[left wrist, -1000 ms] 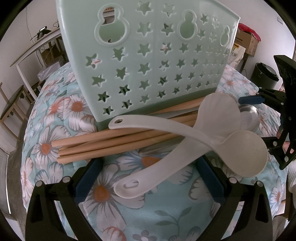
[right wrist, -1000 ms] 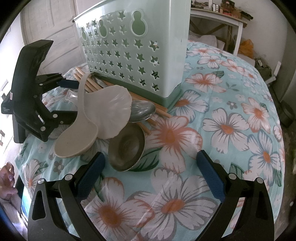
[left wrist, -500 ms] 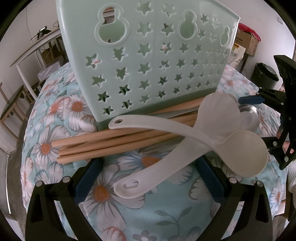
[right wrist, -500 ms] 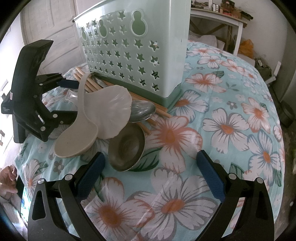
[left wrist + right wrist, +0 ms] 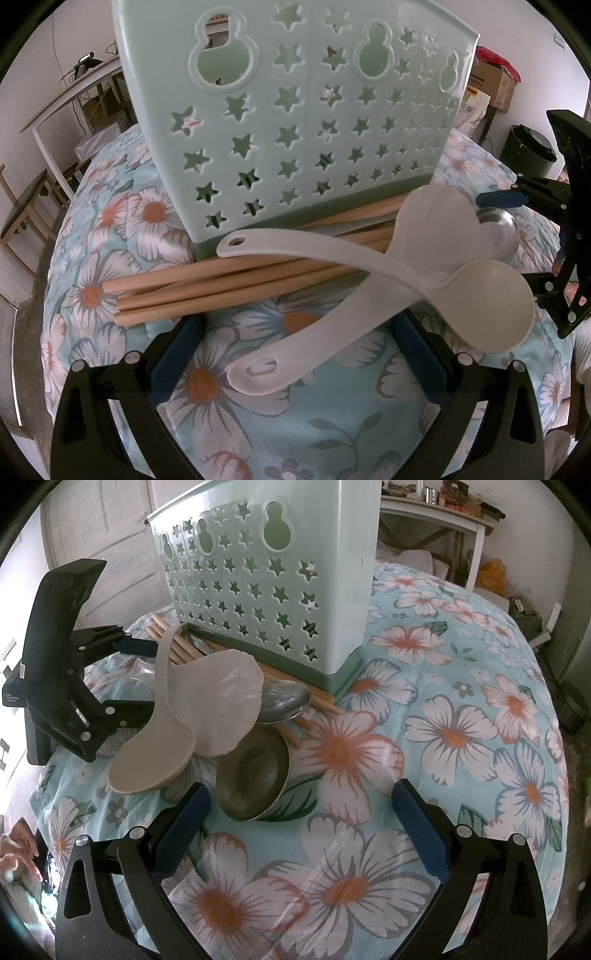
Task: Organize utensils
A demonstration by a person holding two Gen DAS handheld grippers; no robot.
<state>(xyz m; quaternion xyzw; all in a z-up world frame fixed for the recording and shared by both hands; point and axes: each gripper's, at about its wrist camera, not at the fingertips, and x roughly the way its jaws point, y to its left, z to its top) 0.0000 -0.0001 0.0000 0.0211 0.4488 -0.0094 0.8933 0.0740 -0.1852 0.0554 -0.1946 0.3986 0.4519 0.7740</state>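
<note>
A mint-green utensil holder (image 5: 295, 122) with star cut-outs stands on the floral cloth (image 5: 295, 435). Against its base lie several wooden chopsticks (image 5: 221, 288), two crossed white plastic spoons (image 5: 369, 258), a beige round-bowled one (image 5: 491, 302) and metal spoons (image 5: 498, 229). My left gripper (image 5: 295, 354) is open, just in front of the spoon handles, touching nothing. My right gripper (image 5: 299, 827) is open too, with a metal ladle bowl (image 5: 255, 775) just beyond its left finger. The holder (image 5: 273, 576) and the left gripper (image 5: 125, 683) show in the right wrist view.
A white table (image 5: 436, 520) with clutter stands behind the holder. Cardboard boxes (image 5: 495, 85) and a dark bin (image 5: 528, 151) sit at the back right. A wooden chair (image 5: 26, 206) is at the left. A hand (image 5: 18, 849) shows at the lower left edge.
Both grippers and the utensils are where they were. Only the hand at the lower left edge of the right wrist view has shifted a little.
</note>
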